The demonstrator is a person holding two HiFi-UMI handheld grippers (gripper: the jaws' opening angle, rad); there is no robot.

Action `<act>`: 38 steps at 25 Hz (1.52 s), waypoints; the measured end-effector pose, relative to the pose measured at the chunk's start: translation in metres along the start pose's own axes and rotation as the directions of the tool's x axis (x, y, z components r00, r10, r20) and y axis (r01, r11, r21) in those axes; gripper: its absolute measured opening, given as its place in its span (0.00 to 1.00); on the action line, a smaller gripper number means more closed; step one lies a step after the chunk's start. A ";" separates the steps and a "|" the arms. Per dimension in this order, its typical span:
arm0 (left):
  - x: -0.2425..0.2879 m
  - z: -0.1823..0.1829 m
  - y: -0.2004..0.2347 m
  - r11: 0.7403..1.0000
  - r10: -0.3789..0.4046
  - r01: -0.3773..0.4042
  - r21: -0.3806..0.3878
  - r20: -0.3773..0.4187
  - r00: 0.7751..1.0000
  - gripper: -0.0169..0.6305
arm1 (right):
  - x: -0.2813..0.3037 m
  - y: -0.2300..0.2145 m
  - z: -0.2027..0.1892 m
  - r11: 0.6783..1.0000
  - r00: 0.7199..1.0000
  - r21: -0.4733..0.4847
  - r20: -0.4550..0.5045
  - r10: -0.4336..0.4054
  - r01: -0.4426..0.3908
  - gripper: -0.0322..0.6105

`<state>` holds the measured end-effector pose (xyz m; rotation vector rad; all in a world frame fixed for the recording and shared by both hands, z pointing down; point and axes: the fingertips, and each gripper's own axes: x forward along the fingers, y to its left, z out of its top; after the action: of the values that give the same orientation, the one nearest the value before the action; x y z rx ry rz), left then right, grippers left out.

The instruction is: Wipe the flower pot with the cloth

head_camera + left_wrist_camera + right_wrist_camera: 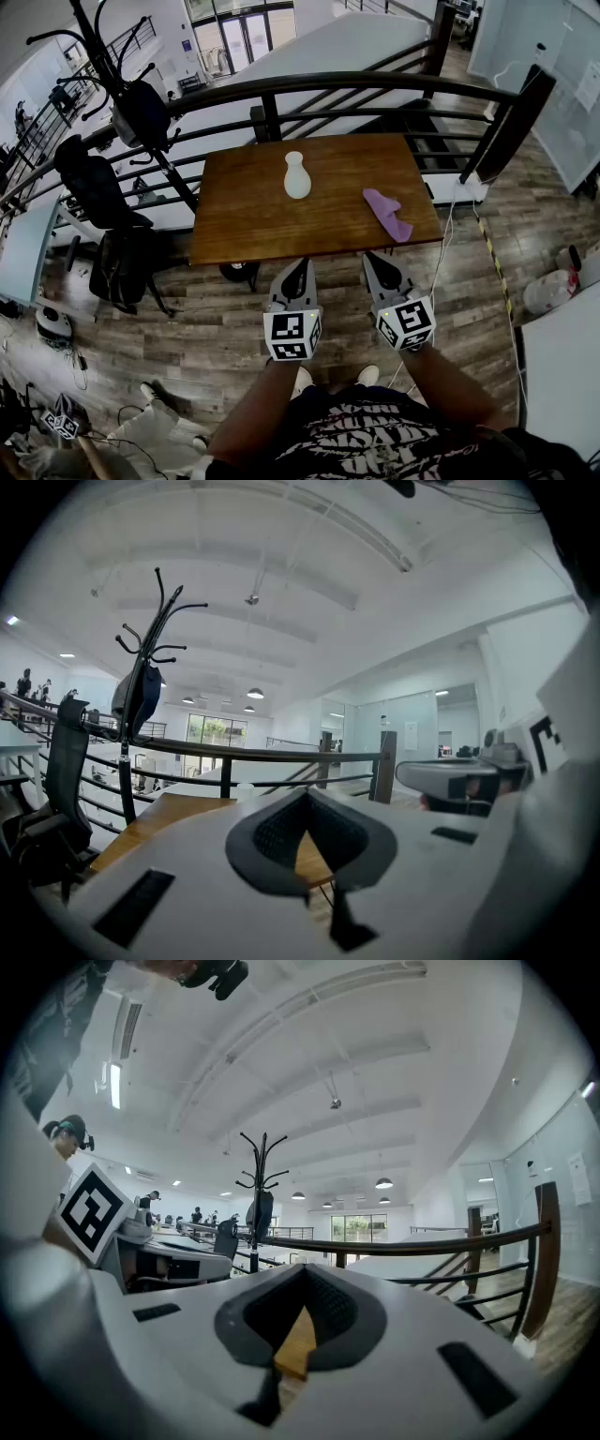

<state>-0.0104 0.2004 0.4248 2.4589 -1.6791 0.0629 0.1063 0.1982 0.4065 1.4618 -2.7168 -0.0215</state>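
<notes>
Both grippers hovering at the table's near edge, nothing picked up

The wooden table (244, 225) is carrying the white flower pot (297, 176) mid-far and the purple cloth (387, 214) to its right, well apart. The left gripper (298, 274) and right gripper (380, 262) are holding their jaws together, empty. The right one should be opening before pinching a raised fold (the cloth looks limp).
</notes>
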 end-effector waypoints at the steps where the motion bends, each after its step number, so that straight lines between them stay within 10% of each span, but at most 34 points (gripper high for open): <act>1: 0.001 0.001 0.001 1.000 -0.001 0.001 0.000 0.003 1.000 0.02 | 0.002 0.000 0.000 1.000 1.000 -0.001 0.001 -0.001 0.001 0.04; 25: 0.025 -0.023 0.059 0.991 -0.127 0.124 -0.052 -0.059 0.990 0.02 | 0.028 0.015 -0.027 0.992 0.987 0.002 -0.095 -0.128 0.128 0.04; 38: 0.118 -0.038 0.056 0.988 -0.154 0.149 -0.044 -0.140 0.978 0.02 | 0.076 -0.069 -0.059 0.981 0.973 0.068 -0.157 -0.170 0.183 0.04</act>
<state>-0.0172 0.0779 0.4834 2.4841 -1.4198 0.1864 0.1257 0.0977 0.4659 1.6504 -2.4890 0.1872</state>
